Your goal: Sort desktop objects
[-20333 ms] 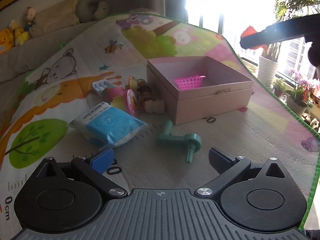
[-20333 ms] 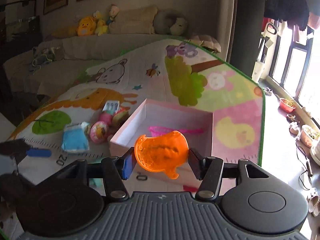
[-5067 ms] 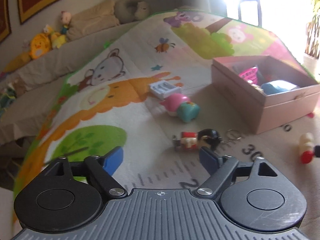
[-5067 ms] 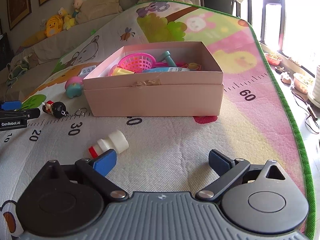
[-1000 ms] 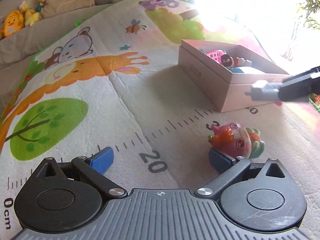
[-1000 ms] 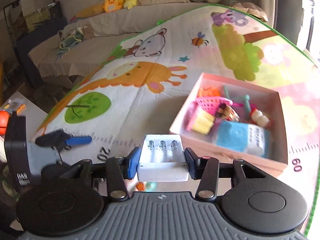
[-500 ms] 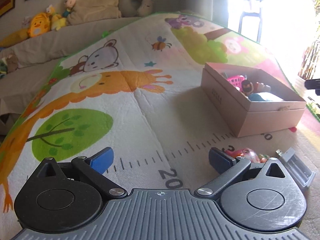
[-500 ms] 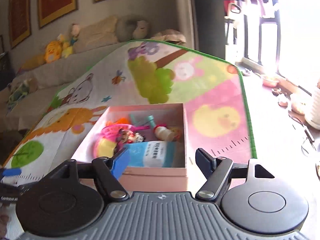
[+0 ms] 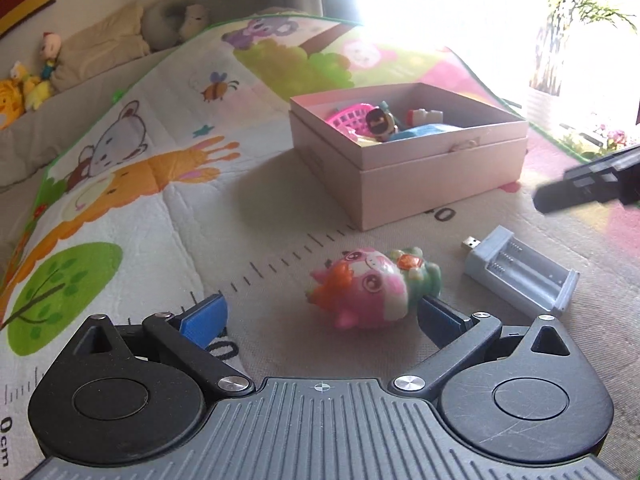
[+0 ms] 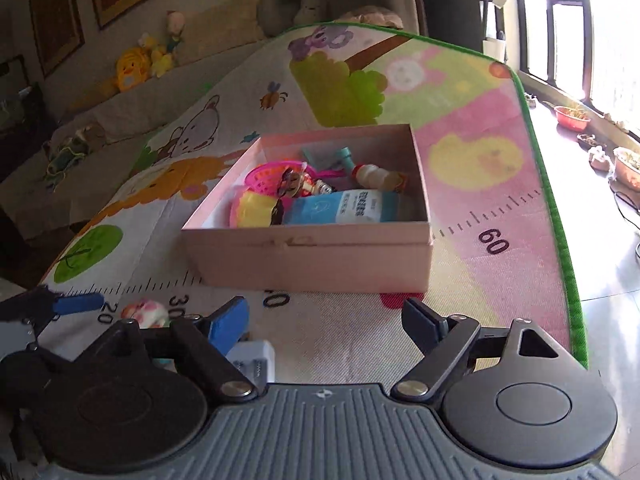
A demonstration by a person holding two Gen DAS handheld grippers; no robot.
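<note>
A pink and green toy figure lies on the play mat just ahead of my open left gripper, nearer its right finger. A grey battery charger with a USB plug lies to the toy's right. The pink box behind them holds several sorted items. My right gripper is open and empty, facing the box. The charger's end shows under its left finger, and the toy sits farther left. The right gripper's finger shows at the right edge of the left wrist view.
The cartoon play mat with a printed ruler covers the surface. Its green edge runs down the right side, with floor and plant pots beyond. Cushions and stuffed toys line the back.
The left gripper has moved closer to the toy figure, which now lies between its fingers' reach. The right gripper has dropped lower and nearer the box front; the charger lies loose on the mat.
</note>
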